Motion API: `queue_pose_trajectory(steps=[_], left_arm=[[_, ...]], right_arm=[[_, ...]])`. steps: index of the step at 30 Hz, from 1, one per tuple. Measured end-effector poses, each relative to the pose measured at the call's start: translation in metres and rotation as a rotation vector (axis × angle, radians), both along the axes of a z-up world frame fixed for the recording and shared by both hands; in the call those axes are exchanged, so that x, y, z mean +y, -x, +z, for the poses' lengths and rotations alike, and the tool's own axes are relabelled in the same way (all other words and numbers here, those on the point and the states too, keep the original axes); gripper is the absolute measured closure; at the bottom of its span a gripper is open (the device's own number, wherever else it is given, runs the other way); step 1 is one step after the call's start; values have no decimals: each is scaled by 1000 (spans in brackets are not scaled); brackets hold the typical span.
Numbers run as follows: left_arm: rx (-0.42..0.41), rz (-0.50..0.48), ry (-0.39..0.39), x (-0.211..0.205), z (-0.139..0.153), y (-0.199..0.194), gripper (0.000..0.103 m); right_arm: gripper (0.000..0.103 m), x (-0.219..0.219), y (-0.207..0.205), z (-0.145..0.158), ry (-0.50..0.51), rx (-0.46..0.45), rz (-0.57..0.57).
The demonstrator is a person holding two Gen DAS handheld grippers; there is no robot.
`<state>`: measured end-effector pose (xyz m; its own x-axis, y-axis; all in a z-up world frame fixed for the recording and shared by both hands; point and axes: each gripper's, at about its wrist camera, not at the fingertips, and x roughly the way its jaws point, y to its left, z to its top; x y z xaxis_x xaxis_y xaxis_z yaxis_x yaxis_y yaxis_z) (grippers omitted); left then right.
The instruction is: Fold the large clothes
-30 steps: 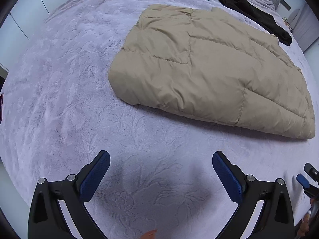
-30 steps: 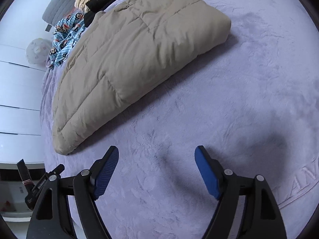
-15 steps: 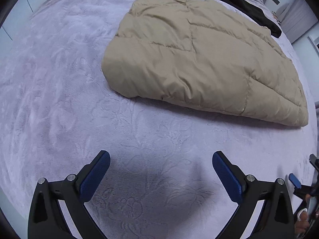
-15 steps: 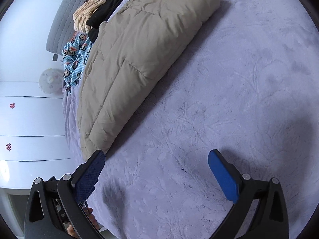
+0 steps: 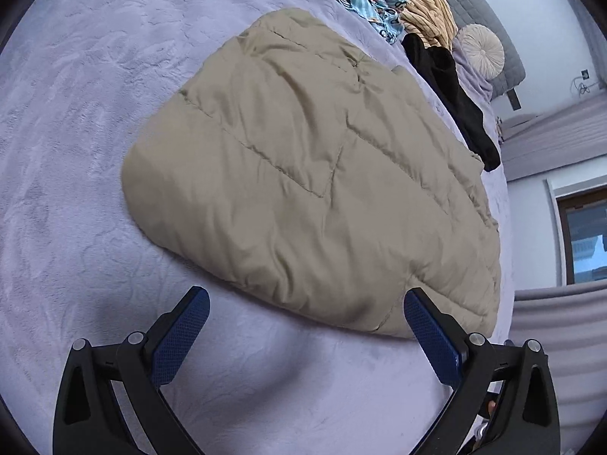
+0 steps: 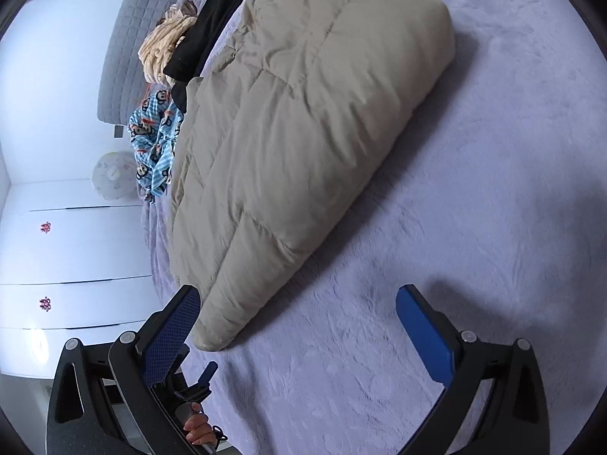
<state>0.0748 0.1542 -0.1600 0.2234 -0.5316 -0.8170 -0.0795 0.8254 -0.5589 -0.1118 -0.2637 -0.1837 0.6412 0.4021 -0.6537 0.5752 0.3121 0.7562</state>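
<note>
Fingers (image 5: 432,337) of both grippers stood spread and empty just short of the puffy beige quilted coat (image 5: 303,174), already folded into a slab; unfolded clothes remained beyond it.

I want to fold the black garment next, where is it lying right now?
The black garment lies along the far edge of the folded beige puffer coat, upper right in the left wrist view, beside the tan garment near the headboard.
</note>
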Motion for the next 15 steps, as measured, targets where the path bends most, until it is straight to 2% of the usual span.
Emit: queue_pose_trajectory(steps=[3,8,15], left_arm=[[12,3,38,-9,-13,0,0],[28,30,88,-18,-33,-10,0],[4,115,138,-23,-40,-45,0]], right_arm=[[0,-9,-14,-7,-18,-3,2],[0,-16,-30,-25,-107,-35,-4],[0,-22,-64,-44,-175,-67,-11]])
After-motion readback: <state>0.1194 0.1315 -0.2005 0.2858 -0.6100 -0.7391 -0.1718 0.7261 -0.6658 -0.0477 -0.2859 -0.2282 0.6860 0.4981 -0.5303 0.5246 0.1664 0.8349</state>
